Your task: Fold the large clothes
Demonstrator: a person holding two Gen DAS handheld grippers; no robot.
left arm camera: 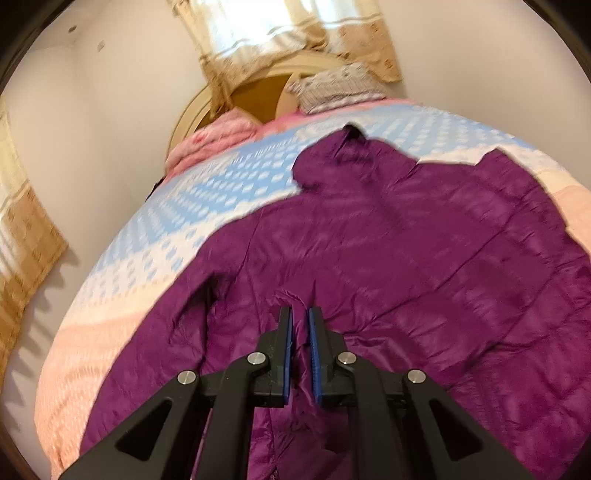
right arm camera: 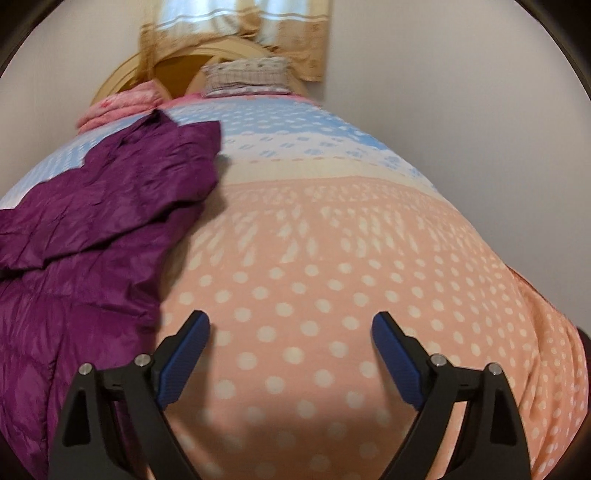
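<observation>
Left wrist view first: the left claw (left arm camera: 300, 314) has its blue-padded fingers (left arm camera: 287, 354) drawn close together, pinching a raised fold of the purple puffer jacket (left arm camera: 406, 251). A ridge of purple fabric runs right up between the pads. The jacket sprawls over the bed (left arm camera: 155, 236), on a polka-dot bedspread that runs from peach near the camera to blue further up. One sleeve trails down to the left of the claw, and the collar end points away toward the headboard (left arm camera: 258, 88). A pink folded blanket (left arm camera: 214, 136) and a checked pillow (left arm camera: 336, 88) sit at the head of the bed, with a curtain (left arm camera: 288, 33) hanging behind them.

Over to the right wrist view: the right claw (right arm camera: 291, 325) is spread wide, nothing between its fingers, hovering above the peach part of the bedspread (right arm camera: 332, 258). The jacket (right arm camera: 92, 221) lies off to the left here, just beside the claw's left finger (right arm camera: 184, 354), its upper layer rumpled over the lower one.
</observation>
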